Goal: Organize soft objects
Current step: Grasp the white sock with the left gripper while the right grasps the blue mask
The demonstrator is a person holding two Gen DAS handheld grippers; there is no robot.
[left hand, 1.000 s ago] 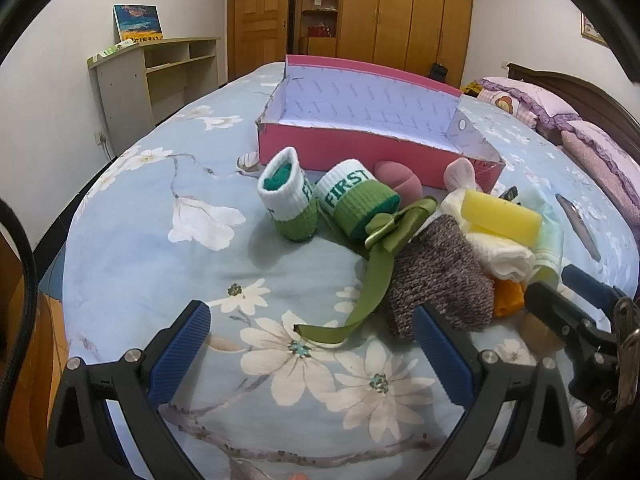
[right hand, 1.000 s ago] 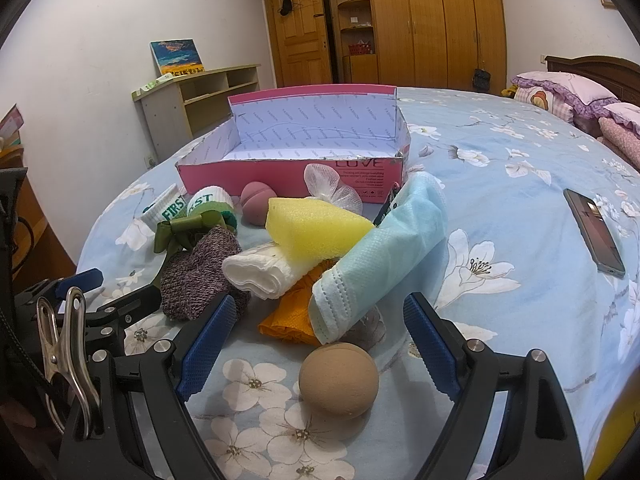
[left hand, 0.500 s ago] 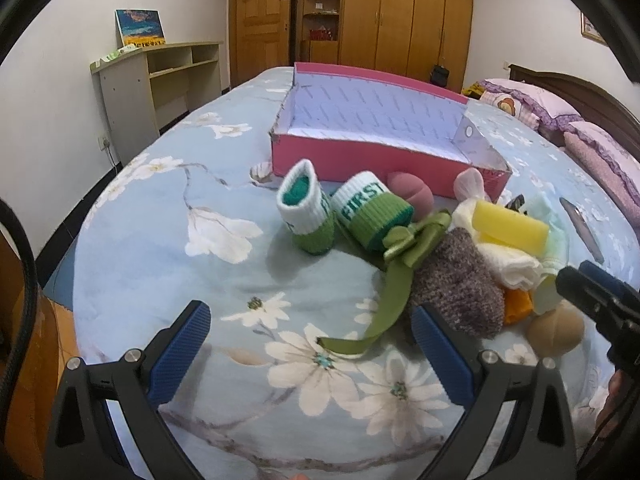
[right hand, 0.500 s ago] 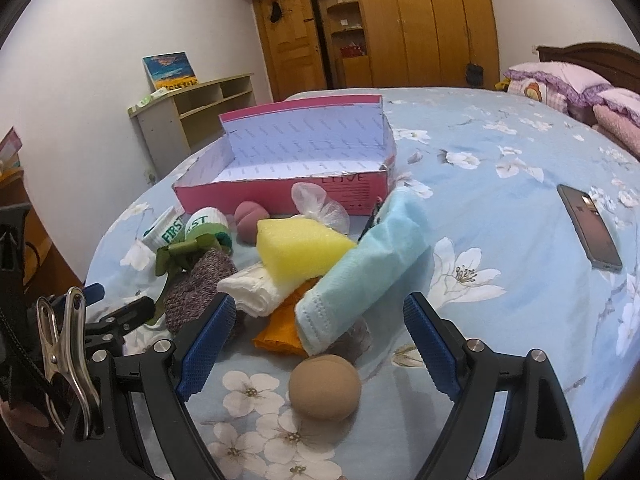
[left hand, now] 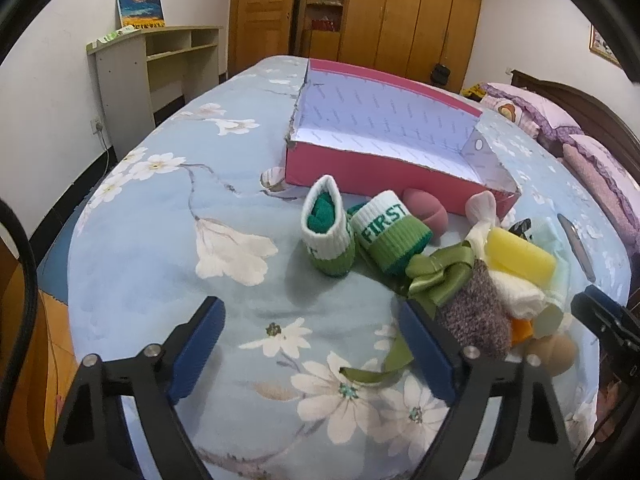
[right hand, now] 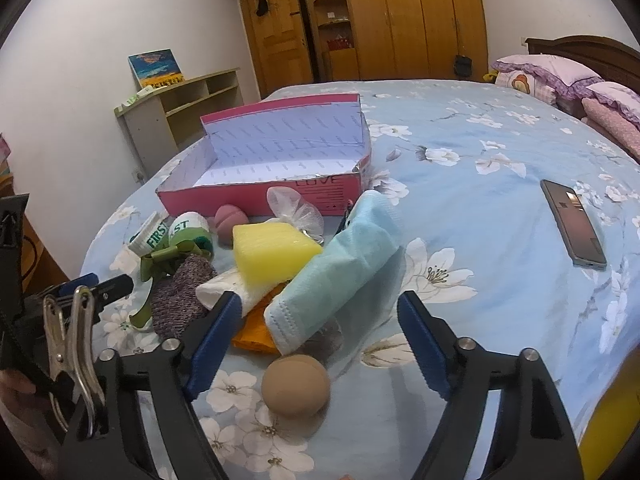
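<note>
Soft stuff (right hand: 276, 252) all sits piled mid-frame on the bed, pink box (right hand: 280, 152) behind it totally empty, so basically nothing's sorted. Left gripper (left hand: 310, 350) and right gripper (right hand: 320, 336) fingers closing, nothing gripped.

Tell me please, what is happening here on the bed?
A person holds two grippers over a pile of soft things on the bed. The left gripper and right gripper hold nothing, though their jaws are closing. The tan ball, blue mask and yellow sponge lie outside the pink box, which looks empty.
</note>
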